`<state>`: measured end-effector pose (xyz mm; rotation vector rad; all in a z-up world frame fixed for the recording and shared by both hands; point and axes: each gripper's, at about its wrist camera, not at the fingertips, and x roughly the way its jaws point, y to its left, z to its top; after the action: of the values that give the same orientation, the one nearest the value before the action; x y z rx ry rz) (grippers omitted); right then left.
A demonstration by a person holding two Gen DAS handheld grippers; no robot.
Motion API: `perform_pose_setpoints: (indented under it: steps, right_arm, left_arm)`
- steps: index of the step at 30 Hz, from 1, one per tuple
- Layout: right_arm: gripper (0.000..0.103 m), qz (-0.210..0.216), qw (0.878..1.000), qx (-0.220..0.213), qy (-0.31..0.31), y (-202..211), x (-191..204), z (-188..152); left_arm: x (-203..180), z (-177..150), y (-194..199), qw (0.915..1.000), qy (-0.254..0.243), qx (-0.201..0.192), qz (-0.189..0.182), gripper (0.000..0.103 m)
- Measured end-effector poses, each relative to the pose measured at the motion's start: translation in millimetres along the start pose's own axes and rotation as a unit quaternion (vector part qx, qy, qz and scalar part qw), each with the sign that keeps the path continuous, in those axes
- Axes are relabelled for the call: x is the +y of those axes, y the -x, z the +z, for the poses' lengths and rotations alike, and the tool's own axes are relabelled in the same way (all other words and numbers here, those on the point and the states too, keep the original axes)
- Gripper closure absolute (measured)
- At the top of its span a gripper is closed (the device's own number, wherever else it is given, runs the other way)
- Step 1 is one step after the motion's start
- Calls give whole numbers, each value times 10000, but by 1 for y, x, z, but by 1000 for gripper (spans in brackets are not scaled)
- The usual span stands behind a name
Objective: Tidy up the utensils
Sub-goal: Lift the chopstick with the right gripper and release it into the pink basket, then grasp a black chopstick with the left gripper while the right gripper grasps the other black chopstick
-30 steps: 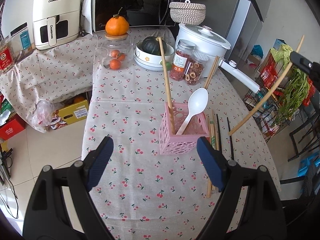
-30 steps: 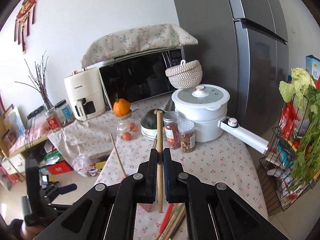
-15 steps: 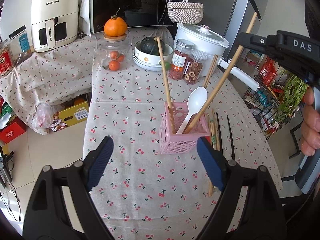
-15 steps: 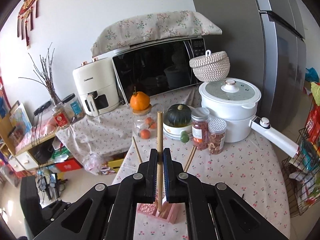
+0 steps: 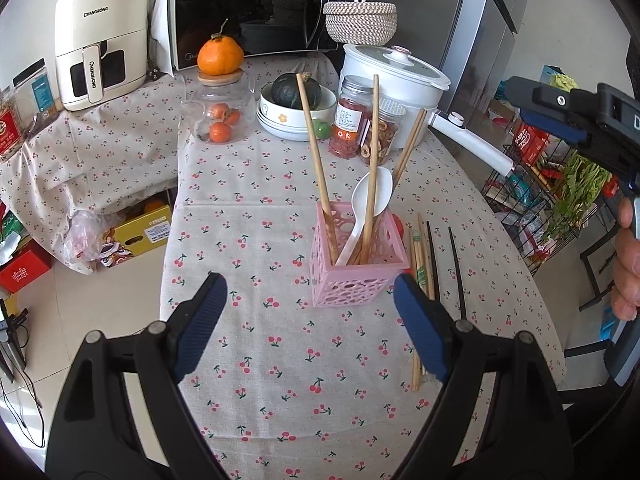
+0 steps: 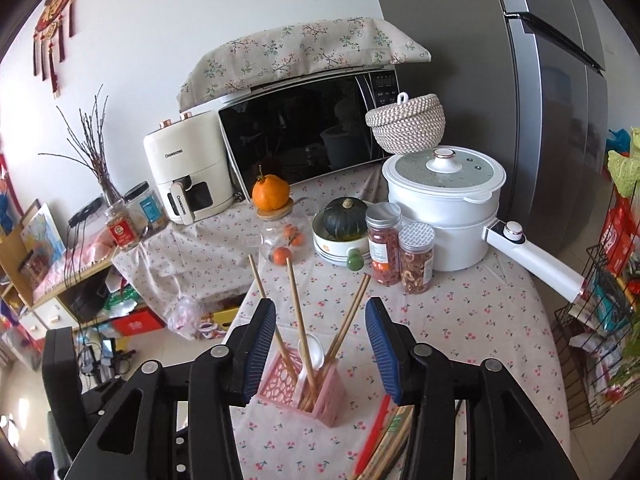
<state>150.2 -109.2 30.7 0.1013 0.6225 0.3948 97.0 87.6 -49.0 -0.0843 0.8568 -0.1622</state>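
The right tool hangs above the pink holder, its blue pads opening with nothing pressed between them; the wooden chopsticks rise through the gap without touching either pad. In the left wrist view this tool shows at the right edge, with the person's hand below it. The left tool is held over the near part of the surface, its pads spread wide and empty, well short of the holder.

The pink holder stands upright on the cherry-print cloth. Inside it lean several wooden chopsticks fanned out at different angles, along with a white spoon whose bowl points upward. Just beside the holder, on its right in the left wrist view, more utensils lie flat on the cloth: black chopsticks, pale wooden ones and something red.

Farther back stand a white pot, two spice jars, a bowl with a dark squash, a glass jar topped by an orange, a microwave and an air fryer.
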Motion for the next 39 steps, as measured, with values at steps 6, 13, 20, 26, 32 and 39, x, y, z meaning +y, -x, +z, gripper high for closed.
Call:
perform_pose_setpoints:
  steps: [6, 13, 20, 26, 32, 39]
  right_arm:
    - [34, -229, 9992, 335, -69, -2, -30, -29]
    - [21, -477, 9957, 745, -285, -23, -69, -61]
    - [19, -1136, 9725, 1946, -591, -76, -118, -92]
    - [19, -1284, 9569, 2419, -966, -104, -151, -111]
    - [19, -1422, 9459, 2679, -1151, -126, -168, -125]
    - [26, -1715, 9415, 2827, -657, -145, -157, -135]
  left_arm:
    - [-10, -6, -9, 9997, -78, 193, -95, 18]
    - [-24, -12, -26, 9984, -68, 499, -253, 18]
    - [-39, -21, -44, 9958, -152, 852, -293, 18]
    - [-44, -24, -53, 9945, -153, 1002, -275, 18]
    - [-47, -27, -59, 9933, -194, 1095, -314, 18]
    - [-54, -32, -63, 9916, -305, 1173, -451, 18]
